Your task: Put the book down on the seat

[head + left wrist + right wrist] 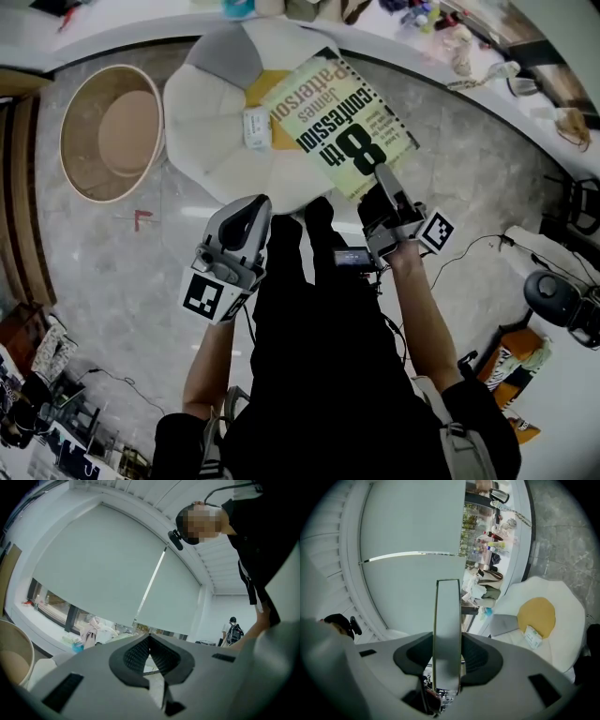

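With your right tongs point(381, 172) clamped on the book point(337, 112) above the seat point(211, 141) at upper centre, you needed to lower it flat before letting go; your left tongs point(247, 214) were closed and empty.

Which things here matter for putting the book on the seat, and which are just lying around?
For the job: book, seat, right gripper clamped on the book.
Lying about: tub beside the seat, packet on the seat, empty left gripper.
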